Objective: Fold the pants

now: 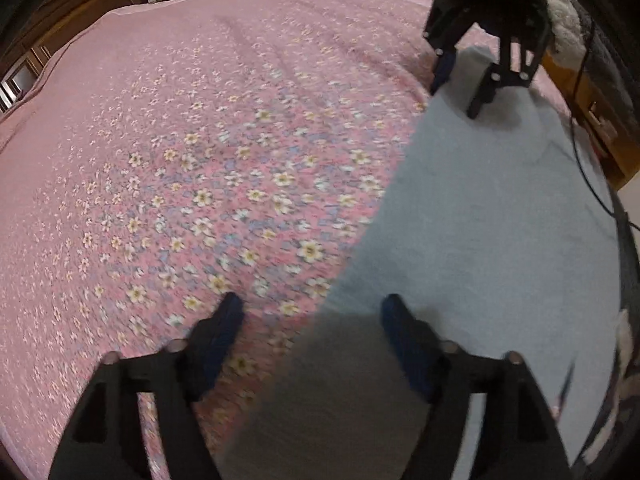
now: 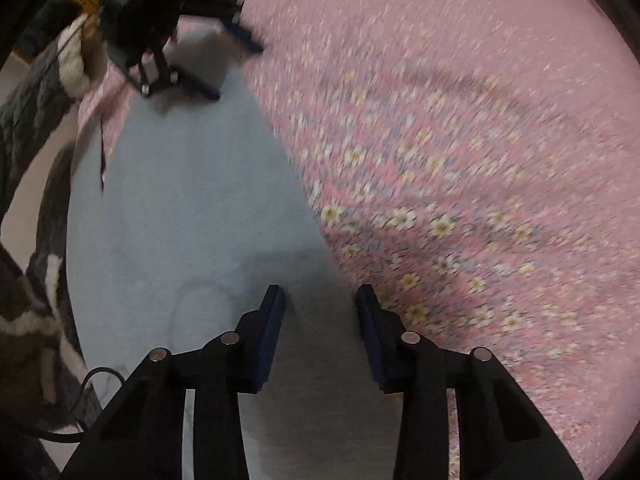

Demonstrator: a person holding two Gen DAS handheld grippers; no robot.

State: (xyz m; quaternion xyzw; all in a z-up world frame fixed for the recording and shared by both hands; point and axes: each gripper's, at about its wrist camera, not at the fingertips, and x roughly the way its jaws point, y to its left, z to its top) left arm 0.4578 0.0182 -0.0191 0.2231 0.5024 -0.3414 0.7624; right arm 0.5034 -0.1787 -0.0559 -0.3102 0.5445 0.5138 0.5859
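Observation:
Light grey-blue pants [image 1: 472, 216] lie flat in a long strip on a pink flowered bedspread [image 1: 192, 140]. My left gripper [image 1: 312, 304] is open just above one end of the strip, straddling its left edge. My right gripper [image 1: 456, 100] shows at the far end, open over the cloth. In the right wrist view the pants [image 2: 188, 200] run away from my open right gripper [image 2: 320, 292], which hovers over their right edge; the left gripper [image 2: 236, 72] is open at the far end. Nothing is held.
The bedspread [image 2: 460, 140] fills the bed beyond the pants. Wooden furniture [image 1: 600, 128] stands past the bed edge. A black cable [image 1: 588, 168] hangs at the right. The person's dark and white clothing [image 2: 36, 288] is at the left.

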